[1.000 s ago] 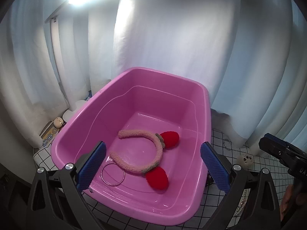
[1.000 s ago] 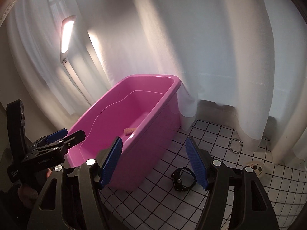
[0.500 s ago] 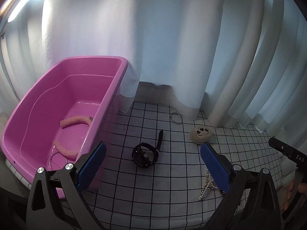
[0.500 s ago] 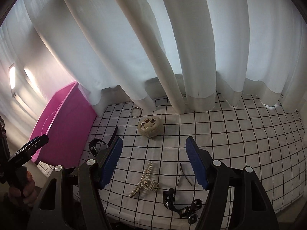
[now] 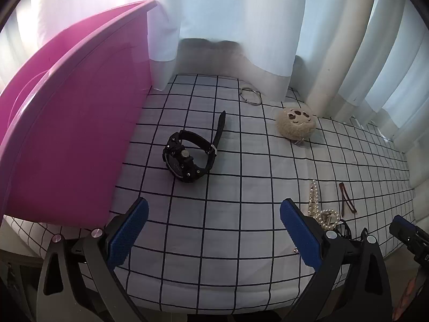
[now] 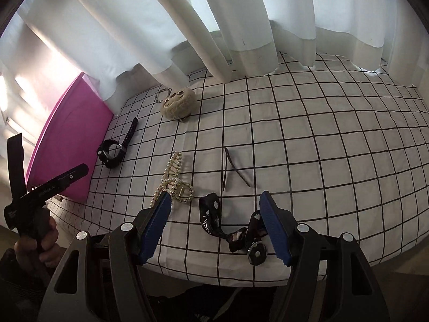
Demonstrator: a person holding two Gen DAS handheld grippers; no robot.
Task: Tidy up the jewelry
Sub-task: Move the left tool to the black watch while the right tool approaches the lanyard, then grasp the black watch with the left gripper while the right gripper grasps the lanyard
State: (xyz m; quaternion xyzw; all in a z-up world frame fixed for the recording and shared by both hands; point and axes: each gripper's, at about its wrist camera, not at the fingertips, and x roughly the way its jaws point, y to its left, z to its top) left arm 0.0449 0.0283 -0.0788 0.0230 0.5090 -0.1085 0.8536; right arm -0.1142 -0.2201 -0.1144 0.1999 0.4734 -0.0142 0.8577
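The black ribbon band point(image 6: 214, 221) lies on the checked desk point(image 6: 335, 161) right between our right tongs point(image 6: 214, 224), running crosswise to them; both tongs stand wide and empty, the left tongs point(image 5: 214, 230) farther off.

We see right gripper point(image 6: 214, 209) jaws apart above black printed ribbon strap point(image 6: 211, 220) | pearl-studded gold hair claw point(image 6: 175, 183) beside | pink plastic tub point(image 6: 69, 139) far left

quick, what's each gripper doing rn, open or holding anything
Left gripper: open, nothing between its fingers, above the checked cloth.
Right gripper: open, holding nothing; the black printed strap lies on the cloth between its fingers.
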